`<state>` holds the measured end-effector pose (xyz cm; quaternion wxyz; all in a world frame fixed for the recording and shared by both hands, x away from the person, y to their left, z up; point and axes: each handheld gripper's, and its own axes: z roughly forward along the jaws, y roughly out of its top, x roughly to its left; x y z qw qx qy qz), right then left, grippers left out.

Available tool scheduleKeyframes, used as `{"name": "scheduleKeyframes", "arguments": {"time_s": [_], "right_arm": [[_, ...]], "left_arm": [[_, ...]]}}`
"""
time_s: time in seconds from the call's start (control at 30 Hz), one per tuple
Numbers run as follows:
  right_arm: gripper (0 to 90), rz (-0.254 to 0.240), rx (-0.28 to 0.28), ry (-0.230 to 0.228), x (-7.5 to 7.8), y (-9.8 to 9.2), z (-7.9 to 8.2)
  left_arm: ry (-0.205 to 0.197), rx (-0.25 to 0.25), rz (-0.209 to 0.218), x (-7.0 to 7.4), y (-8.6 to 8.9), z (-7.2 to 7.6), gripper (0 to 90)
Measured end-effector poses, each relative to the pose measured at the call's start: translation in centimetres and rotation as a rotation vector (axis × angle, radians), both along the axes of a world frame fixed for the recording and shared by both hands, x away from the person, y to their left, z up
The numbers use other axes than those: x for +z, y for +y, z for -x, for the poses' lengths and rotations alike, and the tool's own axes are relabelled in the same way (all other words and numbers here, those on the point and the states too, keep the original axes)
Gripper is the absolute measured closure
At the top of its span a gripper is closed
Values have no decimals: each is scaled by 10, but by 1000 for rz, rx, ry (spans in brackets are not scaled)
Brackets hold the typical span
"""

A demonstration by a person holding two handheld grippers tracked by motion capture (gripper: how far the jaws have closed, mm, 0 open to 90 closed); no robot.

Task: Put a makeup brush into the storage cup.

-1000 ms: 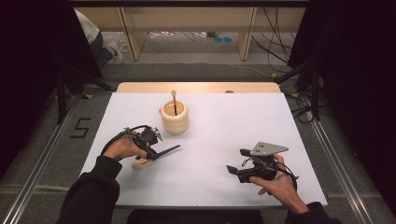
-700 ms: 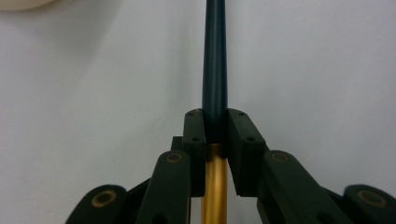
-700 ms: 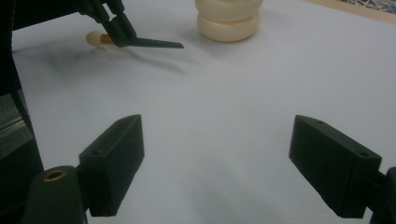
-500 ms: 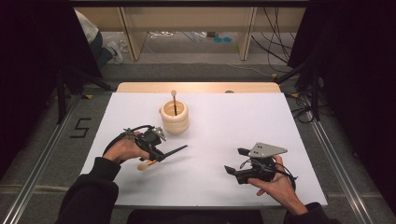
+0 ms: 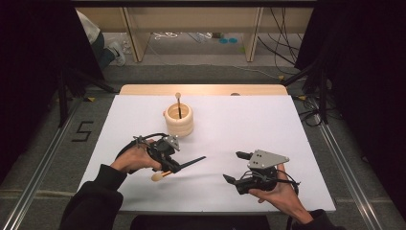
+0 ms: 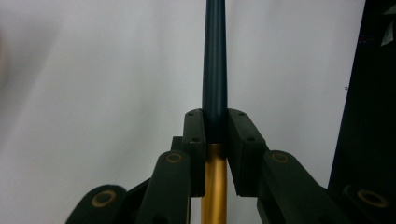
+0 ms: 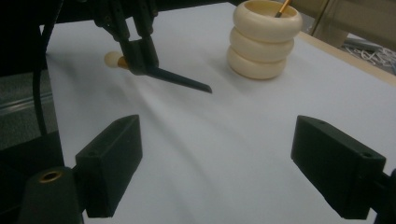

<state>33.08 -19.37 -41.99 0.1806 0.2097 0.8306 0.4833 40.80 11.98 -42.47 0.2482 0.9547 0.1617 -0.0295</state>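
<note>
Brush [image 6: 215, 70]: matt dark handle, shiny gold metal ferrule. Holder [image 5: 179, 120]: smooth cream rings. Table [image 5: 268, 124]: matt white top, wooden edge.

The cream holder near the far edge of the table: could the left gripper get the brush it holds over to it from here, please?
Probably yes. The left gripper is shut on the brush, and bare white table lies between it and the holder; the right gripper is off to the side.

left gripper [image 5: 168, 164] clamped tight on a thin brush [image 6: 215, 79], jaws pointing right across the table, roughly level, raised off the surface. left hand [image 5: 136, 159] wraps the body, dark sleeve at the lower left. right gripper [image 5: 238, 167] wide apart, nothing between the jaws, aimed left; right hand [image 5: 277, 191] cups it from below.
</note>
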Motion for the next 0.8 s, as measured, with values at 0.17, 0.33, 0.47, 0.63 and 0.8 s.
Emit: {"name": "scheduleKeyframes", "arguments": {"time_s": [0.17,0.33,0.47,0.63,0.8], "right_arm": [[176,94,31,-53,-1,10,3],[188,161,75,-109,-1,21,7],[215,239,117,-162,-1,32,13],[247,340,180,-233,-3,46,18],[287,415,233,-296,-4,55,18]], "left_arm": [[28,-21,38,1,-12,7,782],[33,-59,52,3,-24,11,782],[42,-79,53,3,-33,12,782],[49,-107,56,4,-42,15,782],[73,-129,75,4,-47,18,782]]}}
